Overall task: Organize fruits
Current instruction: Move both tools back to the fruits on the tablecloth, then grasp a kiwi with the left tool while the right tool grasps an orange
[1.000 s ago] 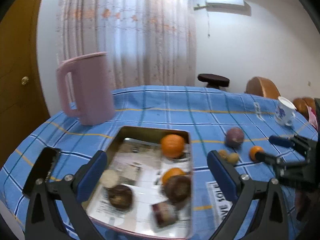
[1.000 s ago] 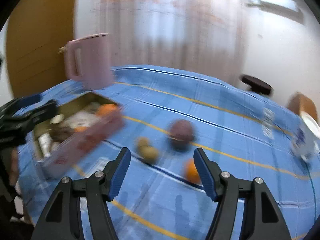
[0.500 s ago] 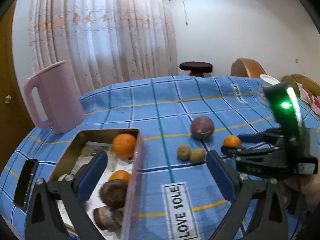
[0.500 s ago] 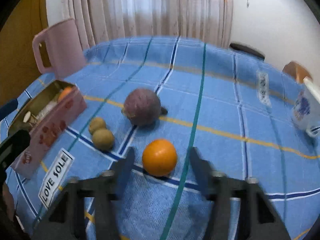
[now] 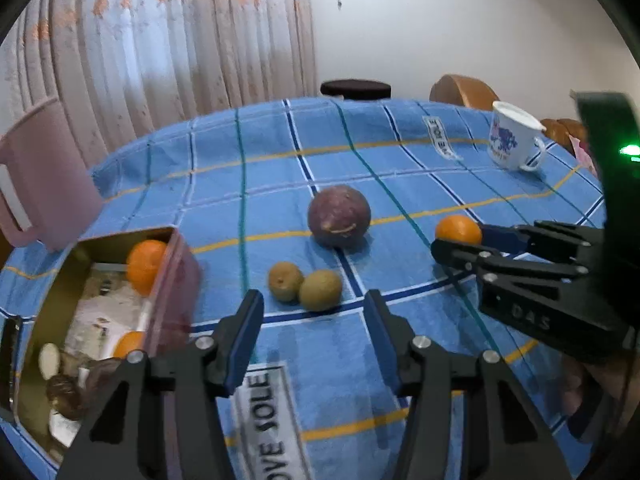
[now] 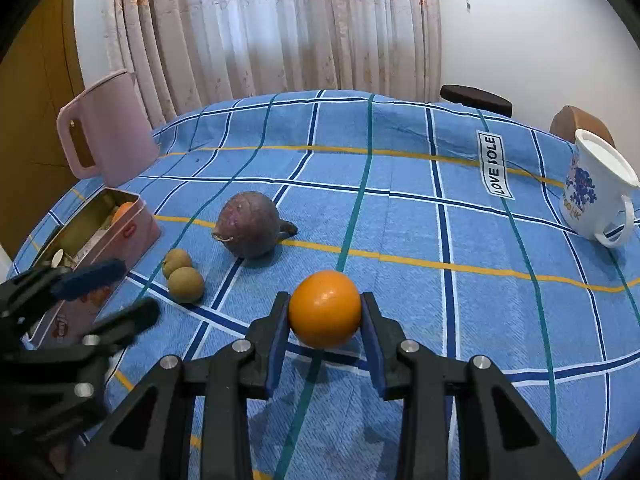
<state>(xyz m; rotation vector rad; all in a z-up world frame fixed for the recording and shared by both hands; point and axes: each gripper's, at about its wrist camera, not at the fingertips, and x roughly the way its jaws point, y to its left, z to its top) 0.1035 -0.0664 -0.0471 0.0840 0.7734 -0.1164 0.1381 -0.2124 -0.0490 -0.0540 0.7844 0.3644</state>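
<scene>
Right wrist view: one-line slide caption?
Right gripper shut on an orange on the blue plaid tablecloth, purple fruit behind.

Materials and finishes on the table

A woven blue checked tablecloth [image 6: 400, 216] looks matt; a glossy smooth round orange [image 6: 325, 308] is seen; a pink rectangular metal tin [image 5: 168, 280] is shiny gold inside; a white enamelled mug [image 6: 596, 196] gleams.

A white label [image 6: 495, 171] reading "LOVE SOLE" in black capitals lies on the blue checked tablecloth [image 6: 400, 220], upper right of the right wrist view. A second such label [image 5: 270, 420], bottom centre of the left wrist view, shows "OVE SOLE". Raised letters "DAS" mark the right gripper [image 5: 456, 240] body, at right.
</scene>
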